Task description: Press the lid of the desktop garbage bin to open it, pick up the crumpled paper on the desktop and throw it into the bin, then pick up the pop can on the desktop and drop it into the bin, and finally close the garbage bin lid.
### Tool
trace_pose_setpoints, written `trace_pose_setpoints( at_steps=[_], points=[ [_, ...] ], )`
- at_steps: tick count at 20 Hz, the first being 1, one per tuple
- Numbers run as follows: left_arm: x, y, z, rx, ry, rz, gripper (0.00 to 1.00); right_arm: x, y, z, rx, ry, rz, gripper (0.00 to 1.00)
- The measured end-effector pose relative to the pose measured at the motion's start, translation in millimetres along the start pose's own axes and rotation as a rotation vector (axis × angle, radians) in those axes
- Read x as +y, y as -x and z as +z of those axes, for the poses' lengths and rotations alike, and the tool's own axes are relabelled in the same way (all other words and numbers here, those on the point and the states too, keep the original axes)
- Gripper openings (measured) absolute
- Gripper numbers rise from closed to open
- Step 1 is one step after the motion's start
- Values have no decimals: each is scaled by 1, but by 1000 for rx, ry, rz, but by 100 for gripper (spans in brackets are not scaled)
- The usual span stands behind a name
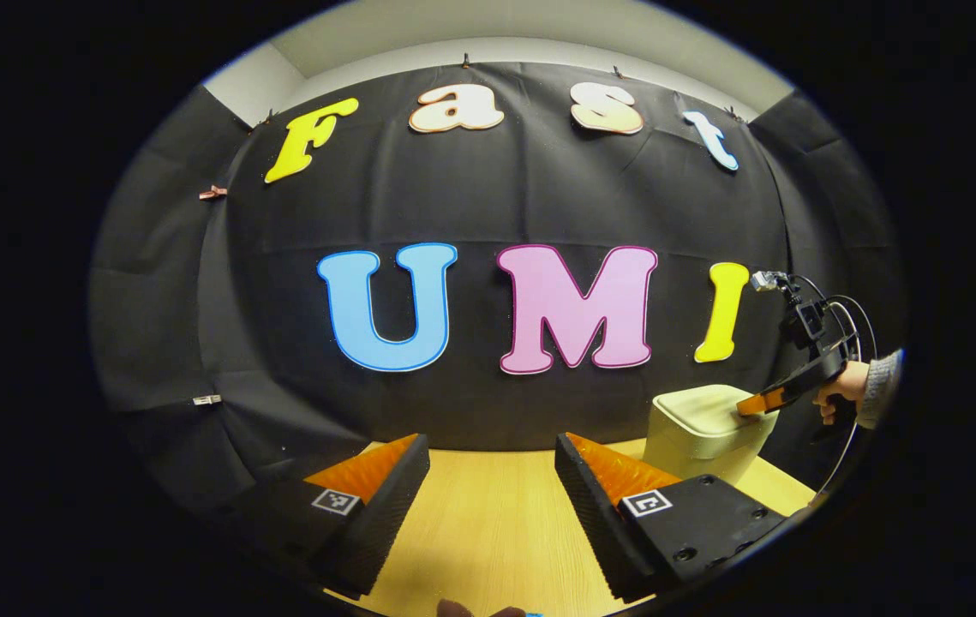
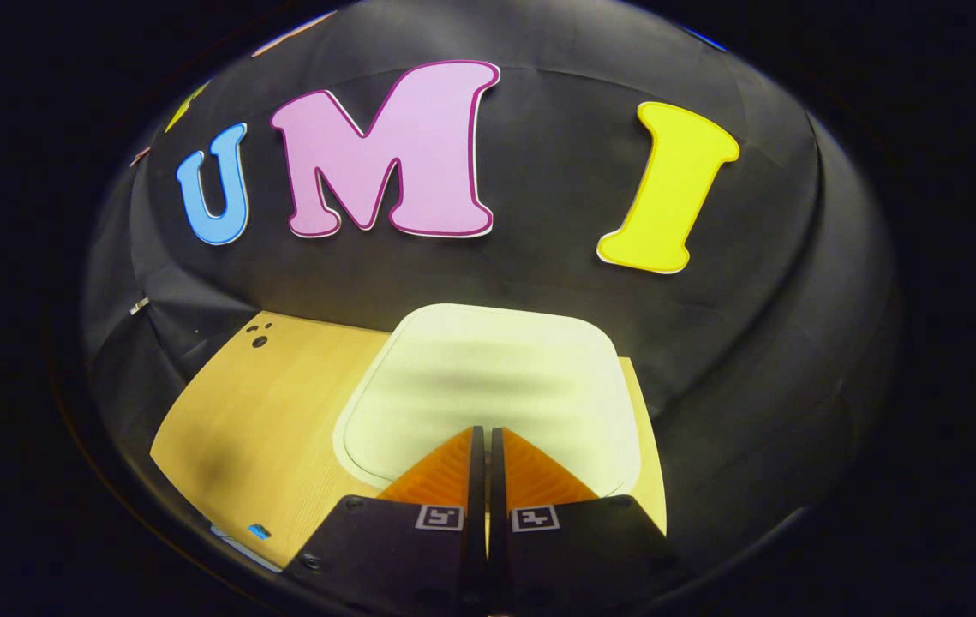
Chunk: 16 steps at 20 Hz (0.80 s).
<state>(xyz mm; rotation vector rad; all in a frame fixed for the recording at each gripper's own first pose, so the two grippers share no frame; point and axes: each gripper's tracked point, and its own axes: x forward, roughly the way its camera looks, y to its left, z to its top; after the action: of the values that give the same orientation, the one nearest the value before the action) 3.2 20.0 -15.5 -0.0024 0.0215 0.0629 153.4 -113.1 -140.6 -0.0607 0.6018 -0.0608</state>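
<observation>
Bin [image 2: 488,386] stands at the counter's [image 2: 248,428] far right, lid [image 1: 710,404] apparently down; right gripper [image 2: 488,441], jaws closed together, rests on it; left gripper [image 1: 492,467] gapes wide, empty; opening, paper, can, closing all outstanding.

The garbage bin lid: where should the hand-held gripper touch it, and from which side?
Press the flat top of the garbage bin lid from above, near its front edge. The lid lies closed and level, with no handle showing, so a push suits better than a pinch. The right hand-held gripper, fingers together, is already over it.
</observation>
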Motion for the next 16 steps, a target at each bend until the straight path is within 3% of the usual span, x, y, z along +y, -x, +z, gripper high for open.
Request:
trace_pose_setpoints(
  at_steps=[4, 7, 12, 16],
  points=[
    [0, -3, -1, 4, 4, 2, 95, -1, -1, -4, 2, 30, -3, 6],
    [0, -3, 2, -4, 8, 2, 95, 0, 0, 1, -6, -17, -10, 6],
    [0, -3, 4, -15, -1, -3, 95, -3, 9, 12, -88, -14, -24, 6],
    [1, -1, 2, -10, 1, 3, 95, -2, 28, 41, -226, 11, -41, 6]
  ],
)
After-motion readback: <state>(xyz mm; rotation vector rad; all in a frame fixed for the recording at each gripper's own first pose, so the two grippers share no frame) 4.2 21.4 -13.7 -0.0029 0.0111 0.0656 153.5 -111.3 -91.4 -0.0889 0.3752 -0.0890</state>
